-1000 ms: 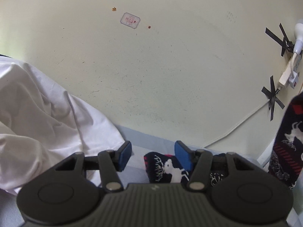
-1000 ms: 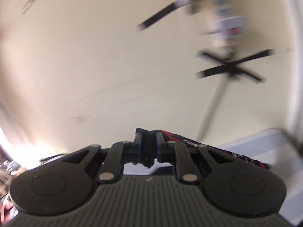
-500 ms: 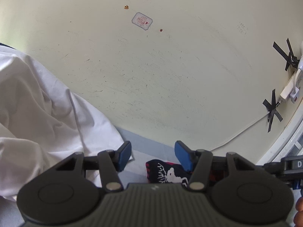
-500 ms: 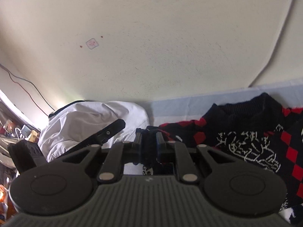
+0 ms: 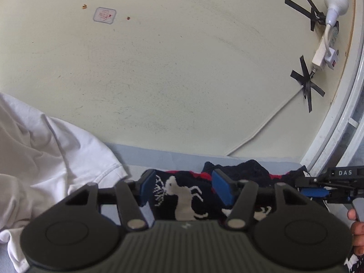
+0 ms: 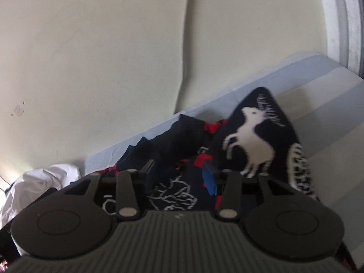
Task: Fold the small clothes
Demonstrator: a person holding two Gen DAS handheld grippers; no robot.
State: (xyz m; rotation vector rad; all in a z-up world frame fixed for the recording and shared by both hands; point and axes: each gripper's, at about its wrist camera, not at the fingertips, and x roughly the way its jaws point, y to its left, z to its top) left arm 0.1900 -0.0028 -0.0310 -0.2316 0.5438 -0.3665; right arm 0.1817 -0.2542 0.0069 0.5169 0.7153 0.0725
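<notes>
Folding barely begun

Spreading both sets of fingers, I grip nothing: left gripper (image 5: 184, 187) and right gripper (image 6: 180, 176) hover over the dark reindeer sweater (image 6: 250, 136), rumpled on the bed (image 6: 329, 118). Beyond, the white garment (image 5: 45, 150) awaits.

Only thing I can actually read is "DAS", white letters on the black body of the right gripper (image 5: 323, 190), which pokes in at the far right of the left gripper (image 5: 185, 187), level with its fingertips. There's also a small sticker (image 5: 104, 15) high on the wall (image 5: 182, 68), up and to the left of the claw, with reddish print on it, but it's too tiny to make out.
</notes>
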